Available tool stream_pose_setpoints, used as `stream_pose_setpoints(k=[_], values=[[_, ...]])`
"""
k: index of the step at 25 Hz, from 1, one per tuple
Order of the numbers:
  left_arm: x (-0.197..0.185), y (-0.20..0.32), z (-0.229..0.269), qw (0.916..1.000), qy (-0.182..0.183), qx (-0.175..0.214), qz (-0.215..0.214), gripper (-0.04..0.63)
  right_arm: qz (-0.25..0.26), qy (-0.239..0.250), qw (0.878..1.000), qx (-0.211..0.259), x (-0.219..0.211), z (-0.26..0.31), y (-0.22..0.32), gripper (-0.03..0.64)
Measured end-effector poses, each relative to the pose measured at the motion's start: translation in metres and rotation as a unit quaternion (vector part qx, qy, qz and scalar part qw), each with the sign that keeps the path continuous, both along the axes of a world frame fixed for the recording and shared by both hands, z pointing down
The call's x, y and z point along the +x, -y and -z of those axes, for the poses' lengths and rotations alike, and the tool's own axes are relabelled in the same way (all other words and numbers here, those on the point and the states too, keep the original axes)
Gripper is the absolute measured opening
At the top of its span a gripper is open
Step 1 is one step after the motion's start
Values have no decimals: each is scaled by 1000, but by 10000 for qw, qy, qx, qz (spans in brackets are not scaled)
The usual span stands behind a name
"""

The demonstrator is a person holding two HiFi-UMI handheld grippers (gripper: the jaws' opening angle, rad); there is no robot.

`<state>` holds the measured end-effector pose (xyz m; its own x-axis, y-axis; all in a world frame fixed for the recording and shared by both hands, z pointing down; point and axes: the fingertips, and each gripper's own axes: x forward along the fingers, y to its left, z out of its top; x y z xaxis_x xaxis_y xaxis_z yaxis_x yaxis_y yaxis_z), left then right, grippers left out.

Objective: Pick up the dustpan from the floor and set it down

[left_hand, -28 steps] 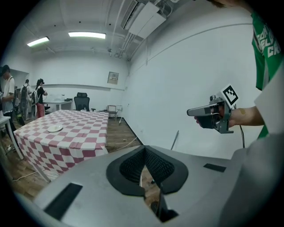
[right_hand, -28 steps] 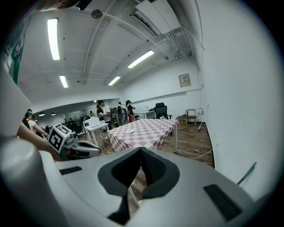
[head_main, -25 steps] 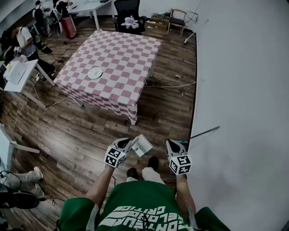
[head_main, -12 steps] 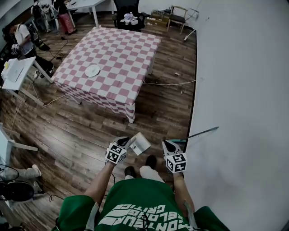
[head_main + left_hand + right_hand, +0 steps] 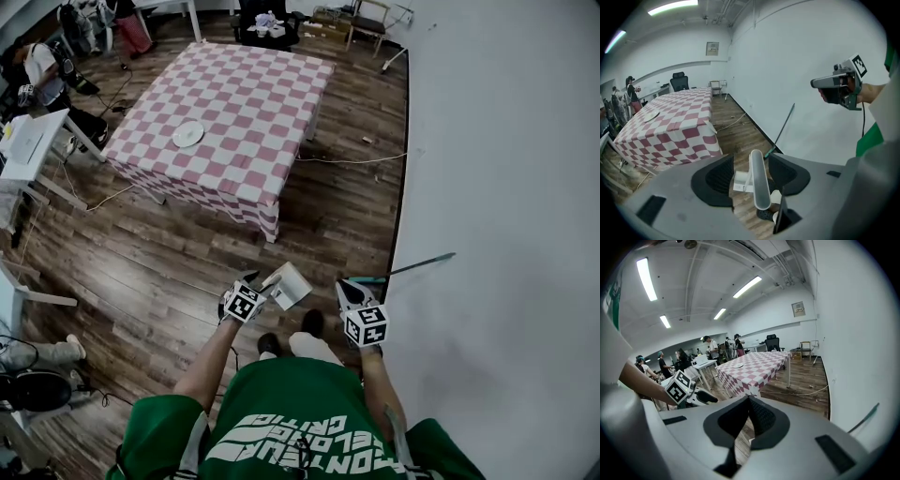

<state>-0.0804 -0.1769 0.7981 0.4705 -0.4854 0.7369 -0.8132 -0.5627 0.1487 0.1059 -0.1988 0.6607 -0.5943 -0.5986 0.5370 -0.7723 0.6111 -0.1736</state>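
Note:
The white dustpan [image 5: 290,285] is just ahead of the person's feet, low over the wooden floor; whether it rests on the floor I cannot tell. In the left gripper view its upright white handle [image 5: 758,180] stands between the jaws of my left gripper [image 5: 752,174], which are opening, with a gap on each side of the handle. In the head view my left gripper [image 5: 266,282] is right beside the pan. My right gripper [image 5: 344,288] hangs to its right, shut on nothing [image 5: 749,414].
A green-handled broom [image 5: 412,267] leans on the white wall [image 5: 506,187] at the right. A checkered table [image 5: 234,112] with a white plate [image 5: 188,135] stands ahead. Cables lie on the floor. People and desks are at the far left.
My left gripper and the dustpan have sunk toward the floor. The right gripper has dropped a little as well.

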Motion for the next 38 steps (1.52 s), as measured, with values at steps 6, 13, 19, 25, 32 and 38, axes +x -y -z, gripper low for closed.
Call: stream_pose_setpoints(k=[6, 13, 19, 25, 32, 38], values=[[6, -5, -25, 9995, 77, -275, -147, 221, 7, -98, 9999, -81, 0, -4, -3, 8], [19, 4, -57, 9991, 212, -310, -198, 221, 68, -258, 9994, -204, 4, -17, -4, 8], [28, 8, -77, 9981, 394, -386, -277, 221, 117, -368, 9987, -330, 3, -28, -9, 8], [37, 14, -87, 9975, 416, -451, -342, 219, 86, -445, 9982, -397, 11, -29, -11, 8], [37, 20, -93, 9966, 513, -532, -367, 172, 72, -502, 9976, -467, 14, -35, -14, 8], [32, 21, -94, 9962, 617, -554, -282, 120, 76, -533, 9973, -499, 17, -36, -15, 8]])
